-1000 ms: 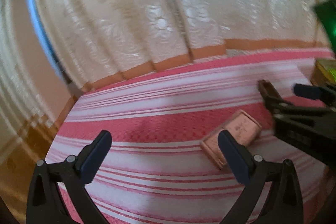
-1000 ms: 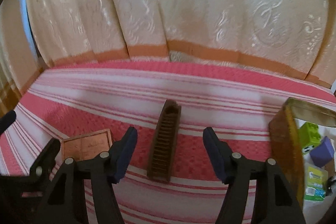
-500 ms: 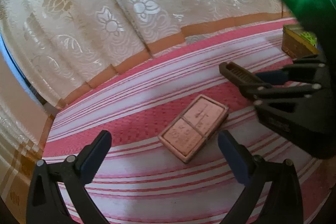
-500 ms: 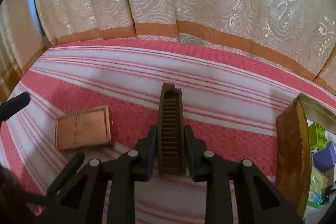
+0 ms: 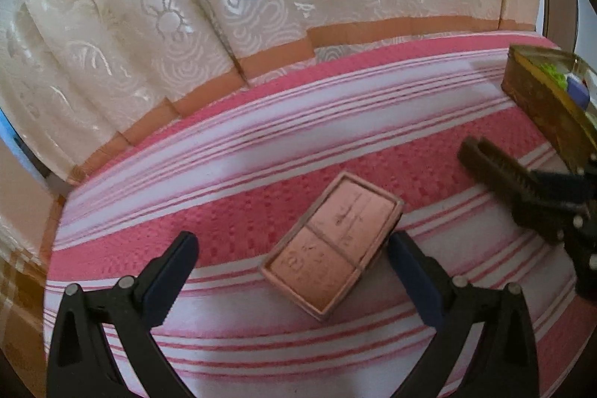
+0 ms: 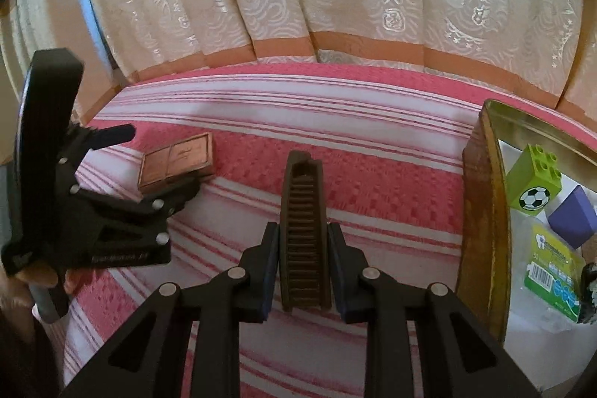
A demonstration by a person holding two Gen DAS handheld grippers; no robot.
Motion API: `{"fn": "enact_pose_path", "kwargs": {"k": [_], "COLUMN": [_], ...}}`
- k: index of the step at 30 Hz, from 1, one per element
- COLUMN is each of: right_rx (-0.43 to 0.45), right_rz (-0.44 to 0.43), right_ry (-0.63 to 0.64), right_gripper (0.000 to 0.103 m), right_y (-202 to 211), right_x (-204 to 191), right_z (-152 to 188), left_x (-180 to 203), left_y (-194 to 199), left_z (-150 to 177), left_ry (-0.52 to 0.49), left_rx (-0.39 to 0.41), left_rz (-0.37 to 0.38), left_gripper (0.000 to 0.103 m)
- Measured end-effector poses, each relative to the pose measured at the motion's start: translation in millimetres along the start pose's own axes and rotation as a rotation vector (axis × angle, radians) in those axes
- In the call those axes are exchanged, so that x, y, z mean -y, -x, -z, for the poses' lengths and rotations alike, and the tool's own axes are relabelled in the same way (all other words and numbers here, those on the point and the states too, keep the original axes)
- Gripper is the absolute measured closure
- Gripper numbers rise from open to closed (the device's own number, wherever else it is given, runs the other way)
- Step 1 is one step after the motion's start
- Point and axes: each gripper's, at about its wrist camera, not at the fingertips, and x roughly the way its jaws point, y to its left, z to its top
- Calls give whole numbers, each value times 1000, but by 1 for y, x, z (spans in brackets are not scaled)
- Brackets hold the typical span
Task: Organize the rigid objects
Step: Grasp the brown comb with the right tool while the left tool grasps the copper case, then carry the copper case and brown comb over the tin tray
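At centre frame, the right tongs (image 6: 303, 265) clench a long brown ribbed plastic piece (image 6: 304, 230) above the pink-and-white striped table (image 6: 373, 181). The left tongs (image 5: 294, 271) gape released around a flat copper-coloured rectangular case (image 5: 334, 250); a gold tin box (image 6: 481, 211) stands far right.

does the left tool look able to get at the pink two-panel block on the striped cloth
Probably yes. The left tool is open with the pink block lying flat between its fingers, nothing on top of it, and the right tool, shut on the brown ridged piece, is off to the side.
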Motion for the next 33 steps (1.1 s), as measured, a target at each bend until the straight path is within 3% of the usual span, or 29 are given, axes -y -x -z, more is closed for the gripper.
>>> {"fn": "enact_pose_path", "kwargs": {"k": [3, 6, 11, 12, 13, 16, 23, 27, 33], "right_rx": [-10, -17, -17, -17, -16, -8, 21, 87, 206], "right_rz": [-11, -21, -23, -24, -25, -37, -69, -61, -3], "right_ry": [4, 4, 5, 4, 2, -7, -23, -10, 31], "right_gripper": [75, 75, 75, 75, 75, 75, 75, 75, 75], "right_y": [-3, -5, -4, -4, -4, -3, 1, 12, 31], "right_x": [0, 0, 1, 1, 1, 1, 1, -4, -11], "right_z": [-1, -2, -2, -2, -2, -2, -3, -4, -5], "left_x": [-9, -19, -11, -11, -12, -17, -11, -13, -8], "left_y": [-13, -17, -8, -6, -3, 0, 8, 24, 47], "left_z": [9, 8, 9, 10, 10, 17, 26, 31, 35], "left_ry": [70, 172, 157, 166, 188, 270, 357, 452, 503], "left_rx": [-33, -56, -35, -29, -22, -15, 1, 66, 157], "left_rz": [78, 181, 162, 143, 125, 134, 124, 89, 4], "left_gripper": [1, 15, 37, 50, 58, 58, 58, 58, 58]}}
